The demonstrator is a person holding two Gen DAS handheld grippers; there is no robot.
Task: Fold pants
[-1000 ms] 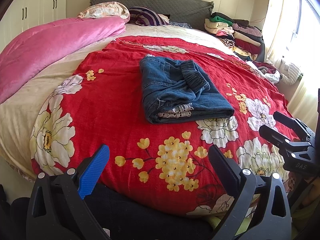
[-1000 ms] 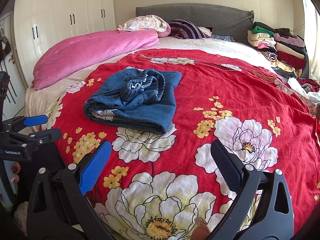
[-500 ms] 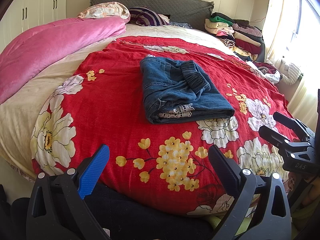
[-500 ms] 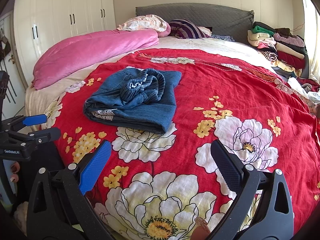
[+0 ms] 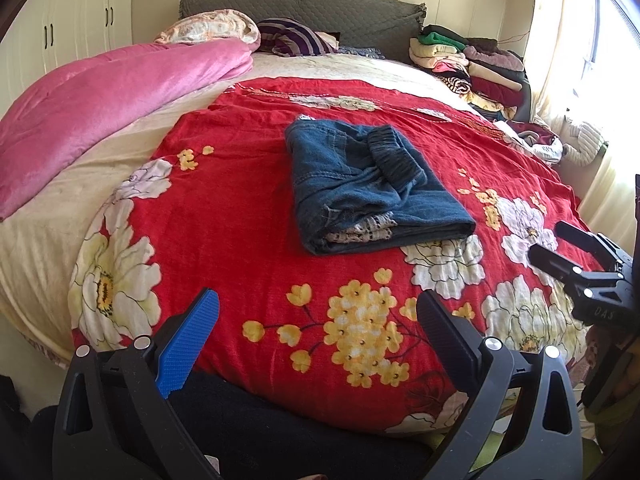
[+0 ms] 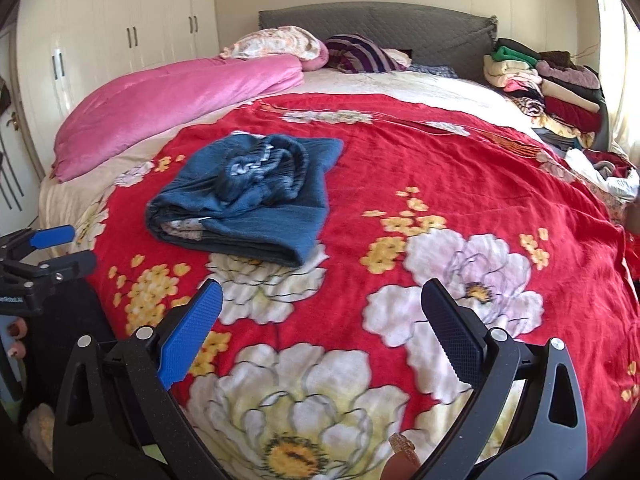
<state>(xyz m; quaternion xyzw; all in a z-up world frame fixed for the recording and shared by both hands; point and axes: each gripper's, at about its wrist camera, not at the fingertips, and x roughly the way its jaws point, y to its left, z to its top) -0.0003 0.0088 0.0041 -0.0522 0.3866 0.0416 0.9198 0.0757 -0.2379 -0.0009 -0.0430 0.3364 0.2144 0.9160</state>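
Blue denim pants [image 5: 372, 188] lie folded in a compact rectangle on the red floral blanket [image 5: 248, 216], with the elastic waistband bunched on top. They also show in the right wrist view [image 6: 252, 200]. My left gripper [image 5: 316, 336] is open and empty, held back near the bed's front edge. My right gripper [image 6: 320, 328] is open and empty, also near the front edge, to the right of the pants. Each gripper shows at the edge of the other's view, the right one [image 5: 576, 256] and the left one [image 6: 44, 252].
A pink duvet [image 5: 100, 104] lies along the left side of the bed. Pillows [image 5: 292, 36] rest against the grey headboard [image 5: 304, 8]. A stack of folded clothes [image 5: 472, 68] sits at the back right. White wardrobes [image 6: 120, 40] stand on the left.
The right wrist view has shifted slightly, so the pants sit a little lower and further left in it. The left gripper and the pants have not visibly moved.
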